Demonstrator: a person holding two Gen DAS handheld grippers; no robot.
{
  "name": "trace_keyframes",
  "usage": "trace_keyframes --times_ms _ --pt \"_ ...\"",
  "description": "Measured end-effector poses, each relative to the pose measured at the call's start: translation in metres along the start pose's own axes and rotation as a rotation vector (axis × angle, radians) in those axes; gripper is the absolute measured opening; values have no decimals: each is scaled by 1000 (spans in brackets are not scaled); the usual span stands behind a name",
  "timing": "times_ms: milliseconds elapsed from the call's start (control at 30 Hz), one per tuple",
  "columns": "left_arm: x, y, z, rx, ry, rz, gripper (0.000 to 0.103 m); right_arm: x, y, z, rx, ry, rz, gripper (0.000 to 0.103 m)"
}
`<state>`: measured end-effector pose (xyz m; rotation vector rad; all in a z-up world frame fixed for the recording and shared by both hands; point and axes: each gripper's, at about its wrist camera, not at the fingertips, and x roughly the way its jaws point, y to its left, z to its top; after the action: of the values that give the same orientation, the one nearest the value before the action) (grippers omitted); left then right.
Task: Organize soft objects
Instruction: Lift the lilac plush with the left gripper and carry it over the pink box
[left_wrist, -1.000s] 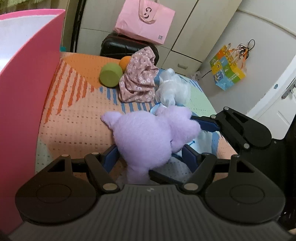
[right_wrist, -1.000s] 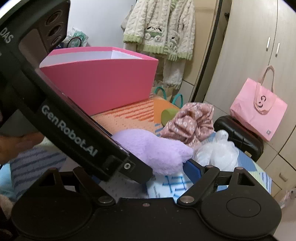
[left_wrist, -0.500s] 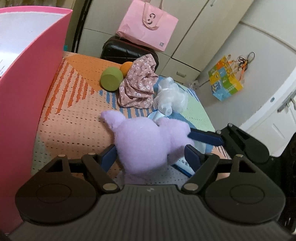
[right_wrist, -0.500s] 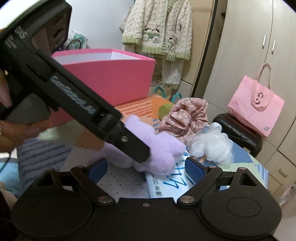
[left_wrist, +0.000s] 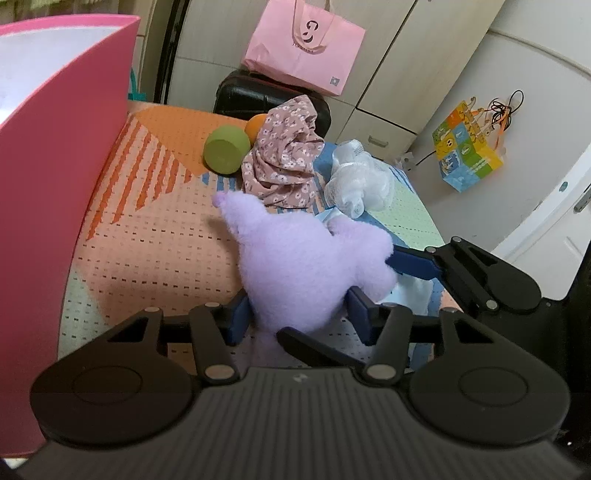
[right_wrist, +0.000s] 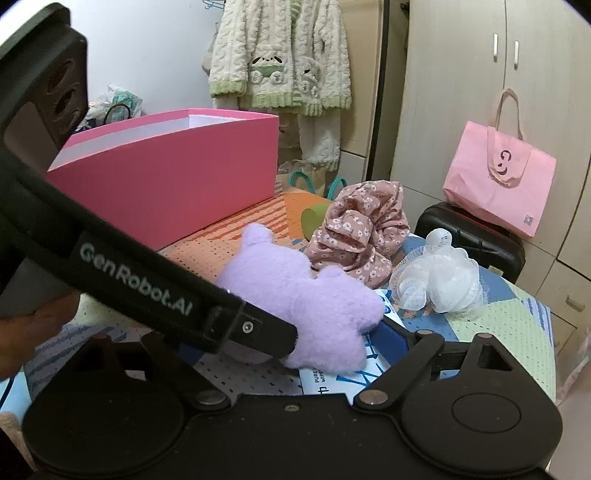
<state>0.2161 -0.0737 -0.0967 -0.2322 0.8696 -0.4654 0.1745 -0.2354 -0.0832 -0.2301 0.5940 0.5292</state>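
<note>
Between my left tongs (left_wrist: 295, 317) sits the purple plush (left_wrist: 303, 266), clamped at its squashy middle: light, floppy, best held there. Right tongs (right_wrist: 295, 354) spread apart just beside it; pink box (left_wrist: 55, 184) off left.

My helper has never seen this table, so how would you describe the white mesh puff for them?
Start at the big pink box and cross the patterned mat past the floral cloth. Just beyond lies the white mesh puff, the only pale, see-through netted bundle, unlike the fuzzy purple plush.
</note>
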Motion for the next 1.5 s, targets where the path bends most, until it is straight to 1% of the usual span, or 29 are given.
trace_keyframes --times_ms 67,100,133,267,433,700,1000,1200,1300,1500 --pt "-2 -2 -1 9 -5 9 52 0 2 0 -4 1 -3 88" --pt "-3 -3 -2 15 -7 13 52 -1 2 1 -4 1 -1 84" --pt "-4 -4 -2 20 -9 16 52 -1 2 1 0 2 6 84" --pt "-11 -7 -4 33 -9 17 52 -4 8 0 2 -10 -15 84" --pt "-20 -10 -7 42 11 9 52 -13 15 -1 6 -13 -26 84" --pt "-37 -14 -18 69 53 28 52 -25 26 -2 71 29 -1 85" --pt "-68 -11 -35 60 86 -10 52 -46 52 -4 96 65 2 85" --pt "-97 2 -52 20 125 -76 52 -67 76 -2 116 98 10 83" --pt "-116 11 -62 4 134 -99 52 -78 91 -2 124 112 39 83" --pt "-156 26 -77 -13 137 -88 52 -92 119 3 114 126 127 81"
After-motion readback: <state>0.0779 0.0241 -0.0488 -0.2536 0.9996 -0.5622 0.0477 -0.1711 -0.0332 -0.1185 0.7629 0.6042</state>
